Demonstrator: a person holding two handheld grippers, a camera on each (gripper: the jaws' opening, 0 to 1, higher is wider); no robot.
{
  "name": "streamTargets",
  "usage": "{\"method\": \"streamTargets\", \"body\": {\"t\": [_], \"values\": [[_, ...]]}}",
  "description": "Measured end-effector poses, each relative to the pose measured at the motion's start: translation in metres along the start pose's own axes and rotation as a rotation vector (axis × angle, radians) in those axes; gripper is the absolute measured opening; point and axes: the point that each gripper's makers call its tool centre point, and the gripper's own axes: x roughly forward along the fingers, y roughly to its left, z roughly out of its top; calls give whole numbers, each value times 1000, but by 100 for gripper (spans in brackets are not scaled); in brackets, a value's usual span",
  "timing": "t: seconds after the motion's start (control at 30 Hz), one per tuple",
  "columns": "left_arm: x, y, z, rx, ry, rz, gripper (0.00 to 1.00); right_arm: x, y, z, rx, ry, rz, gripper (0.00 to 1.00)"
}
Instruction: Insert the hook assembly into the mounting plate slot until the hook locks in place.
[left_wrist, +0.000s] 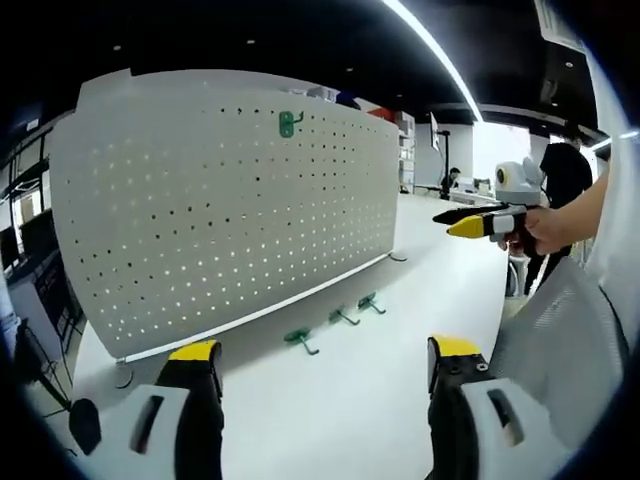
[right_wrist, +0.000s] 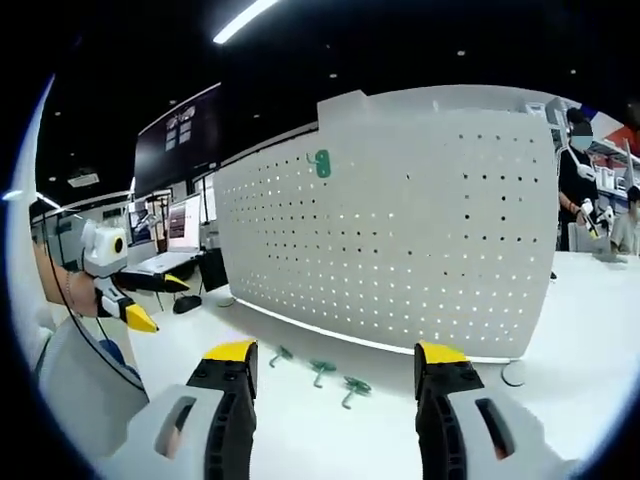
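Pegboard (left_wrist: 220, 200) stands upright on white table (left_wrist: 400, 340); one green hook (left_wrist: 289, 124) already mounted near its top edge, at 12 o'clock in both views. Three loose green hooks (left_wrist: 338, 325) lie in a row on the table at the board's foot, just ahead of the jaws. Left gripper (left_wrist: 325, 355): jaws apart, holding nothing. Right gripper (right_wrist: 335, 358): jaws apart, holding nothing; in the left gripper view it sits at 3 o'clock, gripped by a hand (left_wrist: 548, 228).

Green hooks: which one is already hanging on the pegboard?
The top hook near the pegboard's upper edge; the other three hooks lie on the table.
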Motion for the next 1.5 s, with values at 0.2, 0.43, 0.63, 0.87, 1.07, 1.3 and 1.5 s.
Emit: {"method": "streamTargets", "body": {"t": [0.2, 0.43, 0.63, 0.87, 1.07, 1.3, 1.5], "values": [[-5, 8, -9, -16, 24, 13, 86, -9, -1, -11, 11, 27, -12, 62], [-9, 10, -15, -23, 40, 12, 86, -14, -3, -18, 13, 49, -17, 62], [-12, 8, -23, -38, 56, 11, 86, -17, -3, -24, 15, 62, -16, 62], [-12, 6, -28, -44, 67, 7, 86, -18, -1, -27, 20, 70, -15, 62], [-12, 6, -27, -48, 67, 7, 86, -18, -1, -28, 18, 76, -12, 62], [-10, 5, -26, -41, 67, 2, 86, -17, 0, -28, 15, 78, -8, 62], [-6, 7, -24, -22, 77, -9, 86, -16, 2, -31, 9, 90, -2, 62]]}}
